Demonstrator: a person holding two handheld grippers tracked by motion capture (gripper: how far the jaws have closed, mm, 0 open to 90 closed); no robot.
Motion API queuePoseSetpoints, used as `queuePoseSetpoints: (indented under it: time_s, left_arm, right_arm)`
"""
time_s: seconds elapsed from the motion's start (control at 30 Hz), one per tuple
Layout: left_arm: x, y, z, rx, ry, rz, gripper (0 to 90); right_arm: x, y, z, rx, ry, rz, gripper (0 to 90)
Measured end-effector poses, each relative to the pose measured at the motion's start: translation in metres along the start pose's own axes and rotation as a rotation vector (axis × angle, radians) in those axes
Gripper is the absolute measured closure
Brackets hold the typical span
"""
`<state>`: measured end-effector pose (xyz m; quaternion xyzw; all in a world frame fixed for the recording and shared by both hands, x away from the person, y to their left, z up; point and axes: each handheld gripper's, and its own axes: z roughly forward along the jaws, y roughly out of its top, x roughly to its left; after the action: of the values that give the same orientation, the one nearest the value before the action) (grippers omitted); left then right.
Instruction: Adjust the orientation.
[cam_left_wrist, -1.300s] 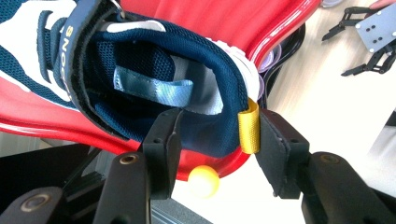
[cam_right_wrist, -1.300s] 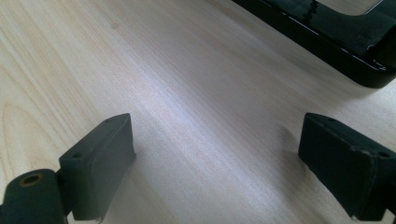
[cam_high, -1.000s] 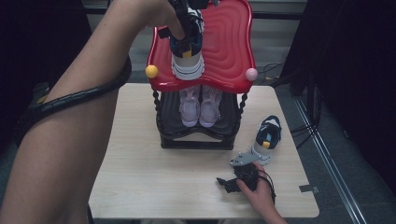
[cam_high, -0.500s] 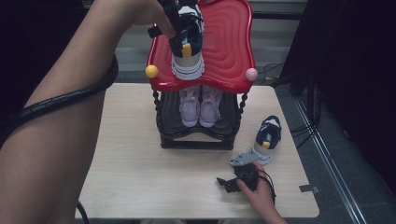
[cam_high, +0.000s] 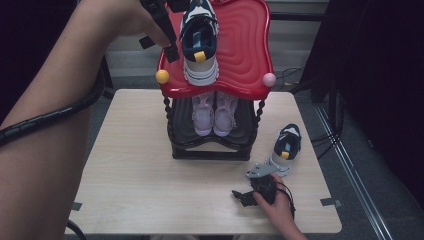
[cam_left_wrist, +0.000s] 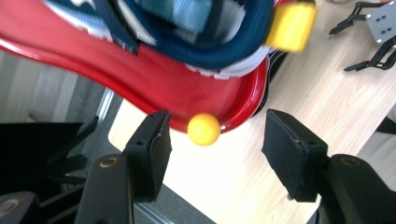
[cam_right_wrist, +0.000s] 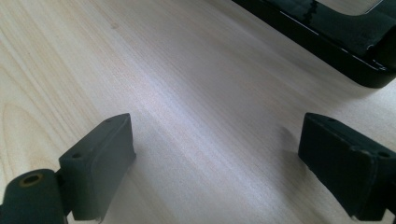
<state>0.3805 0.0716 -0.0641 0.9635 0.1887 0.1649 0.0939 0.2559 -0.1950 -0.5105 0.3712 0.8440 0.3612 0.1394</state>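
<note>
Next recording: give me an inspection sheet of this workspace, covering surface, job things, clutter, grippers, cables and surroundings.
Surface: light wooden table, bare around the rack.
Job's things: navy sneaker lies on the red top shelf of the shoe rack; its mate lies on the table at the right; pink pair on the lower shelf.
Clutter: nothing seen.
Grippers: left gripper has just been opening, nothing between its jaws, beside the shelved sneaker; right gripper open, low over the table.
Cables: ribbed cable along the left forearm.
Surroundings: dark curtains, grey floor.
</note>
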Motion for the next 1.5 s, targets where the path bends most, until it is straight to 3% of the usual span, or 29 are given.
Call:
queuePoseSetpoints:
  time_s: [0.23, 0.43, 1.13, 1.5]
  left_arm:
    - [0.002, -0.014, 0.004, 0.001, -0.010, -0.031, 38.4]
    - [0.003, -0.028, 0.010, -0.005, -0.026, -0.083, 36.2]
    - [0.003, -0.069, 0.035, -0.011, -0.074, -0.160, 31.2]
    - [0.001, -0.092, 0.052, -0.019, -0.104, -0.179, 29.4]
  right_arm:
    - [-0.001, 0.000, 0.001, -0.006, -0.001, -0.007, 9.8]
    - [-0.001, 0.000, 0.001, -0.005, -0.001, -0.008, 9.8]
    - [0.000, 0.000, 0.001, -0.006, -0.001, -0.007, 9.8]
    - [0.000, 0.000, 0.001, -0.005, -0.002, -0.007, 9.8]
